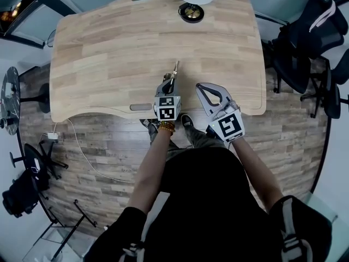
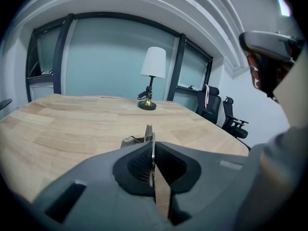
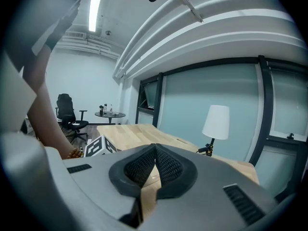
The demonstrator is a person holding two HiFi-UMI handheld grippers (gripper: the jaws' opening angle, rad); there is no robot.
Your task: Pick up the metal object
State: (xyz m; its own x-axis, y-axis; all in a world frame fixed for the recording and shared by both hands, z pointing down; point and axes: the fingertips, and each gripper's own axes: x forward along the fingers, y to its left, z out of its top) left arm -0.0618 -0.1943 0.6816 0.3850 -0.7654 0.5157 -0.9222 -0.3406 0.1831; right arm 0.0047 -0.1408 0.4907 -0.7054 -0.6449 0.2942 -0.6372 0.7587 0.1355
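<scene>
My left gripper point(image 1: 170, 82) is shut on a thin metal object point(image 1: 175, 69), whose bright tip pokes out past the jaws over the wooden table point(image 1: 109, 53), near its front edge. In the left gripper view the metal object point(image 2: 147, 132) stands edge-on between the ribbed pads point(image 2: 139, 165), which press on it from both sides. Just to the right, my right gripper point(image 1: 201, 87) hangs over the same front edge, shut, its pads point(image 3: 166, 165) meeting with nothing between them. The left gripper's marker cube point(image 3: 100, 146) shows in the right gripper view.
A table lamp point(image 1: 192, 4) with a white shade stands at the table's far edge. Black office chairs point(image 1: 305, 42) crowd the right side. A cable and a white plug point(image 1: 53, 136) lie on the wood floor to the left. The person stands at the table's front cutout.
</scene>
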